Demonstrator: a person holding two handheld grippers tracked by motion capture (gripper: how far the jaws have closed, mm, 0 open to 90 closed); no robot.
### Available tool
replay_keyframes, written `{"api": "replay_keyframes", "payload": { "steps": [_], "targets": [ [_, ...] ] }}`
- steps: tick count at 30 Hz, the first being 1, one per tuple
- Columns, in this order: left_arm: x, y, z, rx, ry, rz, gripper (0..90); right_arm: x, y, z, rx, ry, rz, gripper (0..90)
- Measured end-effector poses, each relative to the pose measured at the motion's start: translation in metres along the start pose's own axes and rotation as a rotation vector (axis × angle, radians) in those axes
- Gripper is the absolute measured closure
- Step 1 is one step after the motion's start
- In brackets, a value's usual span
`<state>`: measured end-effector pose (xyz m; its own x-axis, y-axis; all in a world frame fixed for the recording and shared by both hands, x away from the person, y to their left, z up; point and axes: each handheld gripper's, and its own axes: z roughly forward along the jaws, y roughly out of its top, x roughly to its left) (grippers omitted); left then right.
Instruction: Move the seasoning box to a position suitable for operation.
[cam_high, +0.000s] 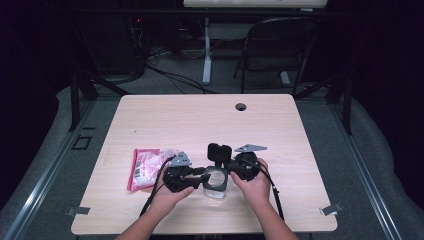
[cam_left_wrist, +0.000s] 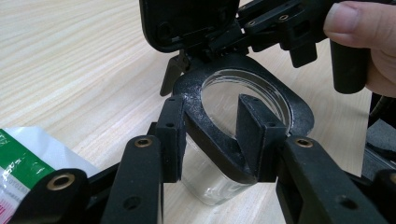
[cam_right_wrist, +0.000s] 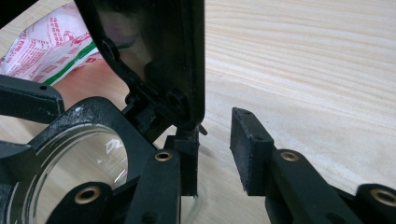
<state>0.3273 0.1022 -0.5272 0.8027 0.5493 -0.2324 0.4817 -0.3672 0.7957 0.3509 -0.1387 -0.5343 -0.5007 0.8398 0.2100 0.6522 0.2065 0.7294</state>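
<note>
Both tongs (cam_high: 199, 176) (cam_high: 227, 167) level, flanking jar (cam_high: 216, 181).

Right hand-held gripper (cam_right_wrist: 212, 154): jaws apart beside raised black lid (cam_right_wrist: 154, 56) of glass jar (cam_right_wrist: 79, 177); contact unclear.

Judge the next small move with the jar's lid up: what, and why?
Probably lift the left gripper off the jar and reach for the packet beside it. The lid stands open, the jar looks empty, and the left jaws straddle its black rim, one inside the mouth. The right gripper, open beside the lid, could steady it.
</note>
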Motion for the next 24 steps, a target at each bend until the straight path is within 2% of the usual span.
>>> {"api": "replay_keyframes", "payload": {
  "steps": [8, 13, 18, 20, 22, 24],
  "targets": [
    [-0.001, 0.001, -0.004, -0.023, 0.01, 0.006, 62.5, -0.002, 0.0, -0.001, -0.004, 0.0, -0.009, 69.4],
    [0.005, 0.004, -0.016, -0.055, 0.024, -0.005, 62.2, -0.002, -0.002, -0.011, -0.005, -0.014, -0.059, 67.5],
    [0.015, 0.003, -0.031, -0.088, 0.059, -0.019, 62.8, -0.001, -0.004, -0.025, 0.011, -0.012, -0.107, 62.4],
    [0.02, 0.001, -0.04, -0.096, 0.088, -0.027, 62.8, 0.0, -0.005, -0.032, 0.009, -0.012, -0.127, 61.4],
    [0.025, 0.0, -0.047, -0.103, 0.116, -0.038, 62.2, -0.001, -0.007, -0.039, -0.007, -0.007, -0.134, 59.3],
    [0.026, -0.001, -0.05, -0.105, 0.126, -0.045, 60.9, -0.002, -0.009, -0.044, -0.001, 0.014, -0.119, 57.3]
  ]
}}
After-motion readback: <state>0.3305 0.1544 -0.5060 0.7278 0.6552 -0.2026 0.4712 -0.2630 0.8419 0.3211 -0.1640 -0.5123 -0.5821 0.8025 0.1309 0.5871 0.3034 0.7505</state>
